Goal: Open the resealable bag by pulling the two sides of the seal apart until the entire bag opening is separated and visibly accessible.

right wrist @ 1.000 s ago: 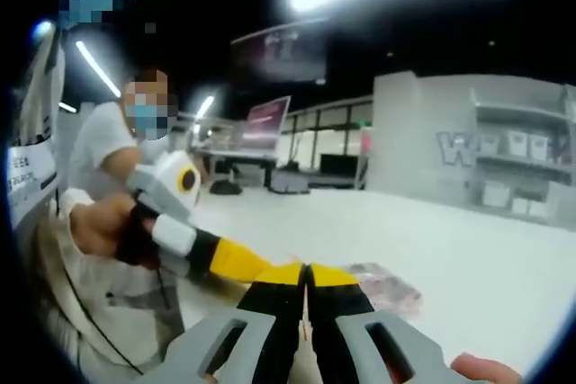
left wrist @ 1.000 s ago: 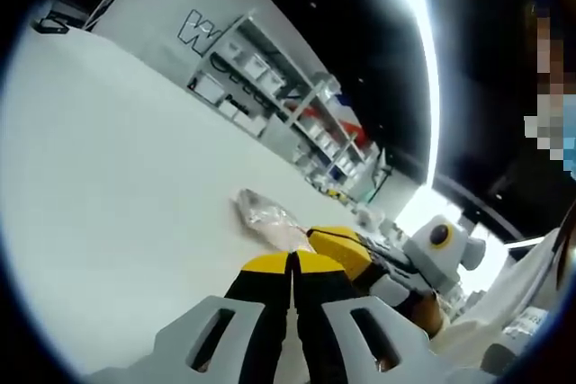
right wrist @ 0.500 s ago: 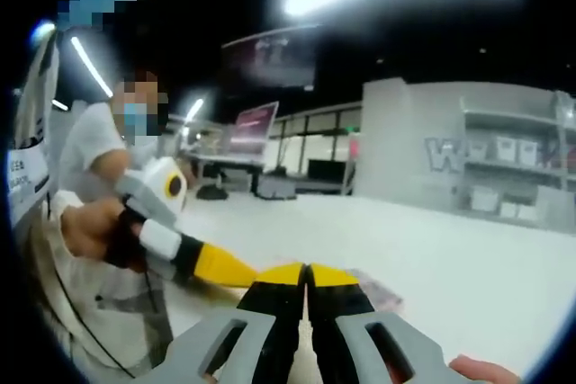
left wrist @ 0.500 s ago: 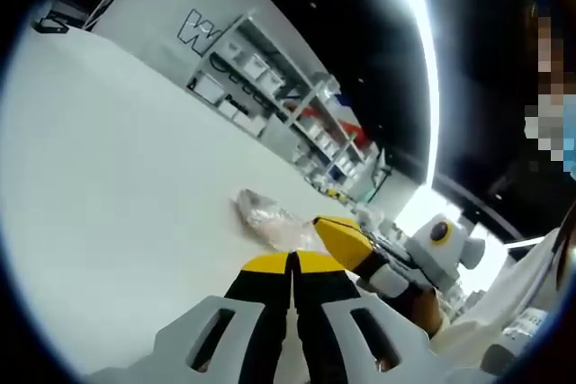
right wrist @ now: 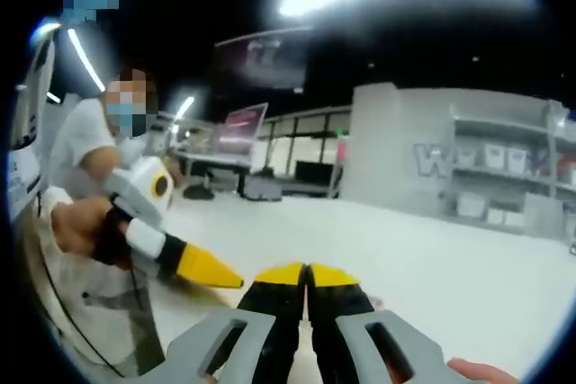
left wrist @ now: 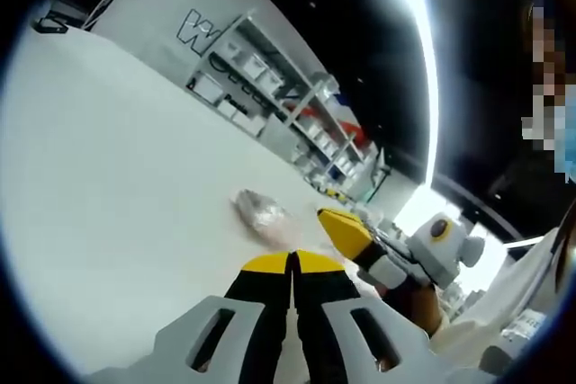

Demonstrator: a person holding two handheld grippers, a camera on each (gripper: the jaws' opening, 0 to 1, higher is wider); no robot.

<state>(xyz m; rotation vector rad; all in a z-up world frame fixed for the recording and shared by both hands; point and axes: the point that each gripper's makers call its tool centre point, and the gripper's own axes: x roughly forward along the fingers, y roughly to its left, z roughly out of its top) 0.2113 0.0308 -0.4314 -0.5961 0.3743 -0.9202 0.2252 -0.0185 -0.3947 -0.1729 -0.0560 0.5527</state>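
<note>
A crumpled clear resealable bag [left wrist: 259, 212] lies flat on the white table [left wrist: 108, 168], a short way ahead of my left gripper [left wrist: 292, 262]. That gripper's yellow-tipped jaws are shut with nothing between them. From the right comes my right gripper [left wrist: 329, 217], also shut, its tip hovering just right of the bag. In the right gripper view my right gripper [right wrist: 306, 271] is shut and empty. The left gripper [right wrist: 236, 282] points in from the left, held by a hand [right wrist: 79, 227]. A sliver of the bag [right wrist: 373, 301] peeks past the right jaw.
Shelving with white bins [left wrist: 256, 69] stands along the far wall, also seen as shelves [right wrist: 508, 164] in the right gripper view. A person in a white shirt [right wrist: 85, 146] is at the left. A fingertip [right wrist: 472, 368] shows at the bottom edge.
The right gripper has pulled back and lifted off the bag; its tip now sits apart from the left jaws. In the right gripper view the bag has sunk behind the jaws.
</note>
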